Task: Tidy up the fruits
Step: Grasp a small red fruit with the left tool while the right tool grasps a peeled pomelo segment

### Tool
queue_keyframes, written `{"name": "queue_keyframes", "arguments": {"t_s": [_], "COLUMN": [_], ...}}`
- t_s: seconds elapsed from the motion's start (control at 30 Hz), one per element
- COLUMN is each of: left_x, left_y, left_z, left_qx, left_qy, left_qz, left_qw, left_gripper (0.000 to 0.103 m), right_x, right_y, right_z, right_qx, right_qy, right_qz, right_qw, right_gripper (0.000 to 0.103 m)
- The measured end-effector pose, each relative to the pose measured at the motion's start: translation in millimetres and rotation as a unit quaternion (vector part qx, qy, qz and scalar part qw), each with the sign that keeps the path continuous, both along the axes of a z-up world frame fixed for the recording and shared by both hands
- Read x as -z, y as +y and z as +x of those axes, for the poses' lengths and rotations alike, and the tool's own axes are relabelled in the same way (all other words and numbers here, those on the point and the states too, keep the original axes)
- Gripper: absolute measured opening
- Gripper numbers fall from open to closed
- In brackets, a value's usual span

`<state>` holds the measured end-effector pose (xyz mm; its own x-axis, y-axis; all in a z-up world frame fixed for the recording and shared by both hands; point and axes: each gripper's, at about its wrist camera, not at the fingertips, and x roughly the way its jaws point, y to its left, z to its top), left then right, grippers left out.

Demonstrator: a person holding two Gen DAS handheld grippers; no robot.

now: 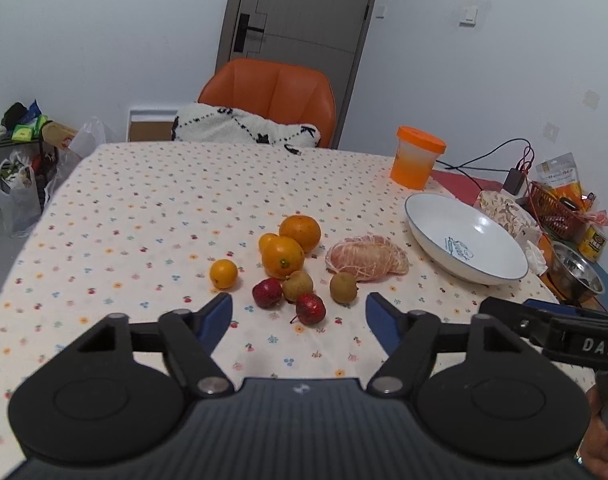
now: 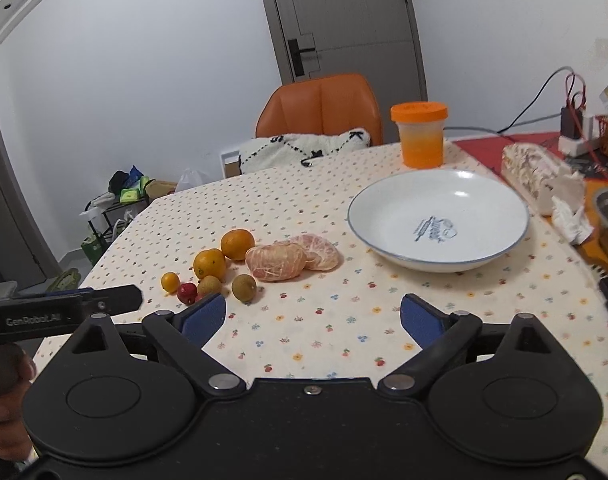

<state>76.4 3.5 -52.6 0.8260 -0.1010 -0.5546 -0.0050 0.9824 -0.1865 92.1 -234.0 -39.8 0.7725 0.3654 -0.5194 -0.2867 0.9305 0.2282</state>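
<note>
steel bowl [image 1: 577, 276] clear in L view, R cropped

Flower-print table [image 1: 144, 208] with loose fruits [image 1: 288, 268], white bowl [image 1: 469, 240], orange jar [image 1: 417, 158].

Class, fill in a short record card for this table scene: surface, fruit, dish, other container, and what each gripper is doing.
surface: table with a dotted cloth
fruit: oranges, a peeled citrus, two brown fruits, two red fruits, all loose on the cloth
dish: white bowl, nothing in it, right of the fruit
other container: orange-lidded jar behind the bowl
left gripper: open, holding nothing, near the red fruits
right gripper: open, holding nothing, over bare cloth
</note>
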Motion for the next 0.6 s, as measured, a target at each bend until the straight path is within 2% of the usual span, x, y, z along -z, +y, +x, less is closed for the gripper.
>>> {"name": "queue_keyframes", "arguments": {"t_s": [0.23,0.4,0.6], "left_x": [15.5,26.0,37.9], "left_y": [-4.7,-8.7,-11.2], "left_z": [21.5,34.7,48.3], "left_qx": [0.01,0.011,0.007], "left_qy": [0.019,0.031,0.049], "left_qz": [-0.012,-0.014,-0.017], "left_qw": [0.9997,0.9994,0.9986], "left_gripper": [0.058,0.053,0.042], "right_x": [16.9,23.3,31.5], "right_y": [9.1,12.2,15.5], "right_z": [20.2,31.0,45.4], "right_qx": [-0.002,-0.003,-0.01], "right_qy": [0.02,0.028,0.038], "right_qz": [0.009,0.016,0.019], "right_qw": [1.0,0.999,0.999], "right_gripper": [0.079,0.075,0.071]}}
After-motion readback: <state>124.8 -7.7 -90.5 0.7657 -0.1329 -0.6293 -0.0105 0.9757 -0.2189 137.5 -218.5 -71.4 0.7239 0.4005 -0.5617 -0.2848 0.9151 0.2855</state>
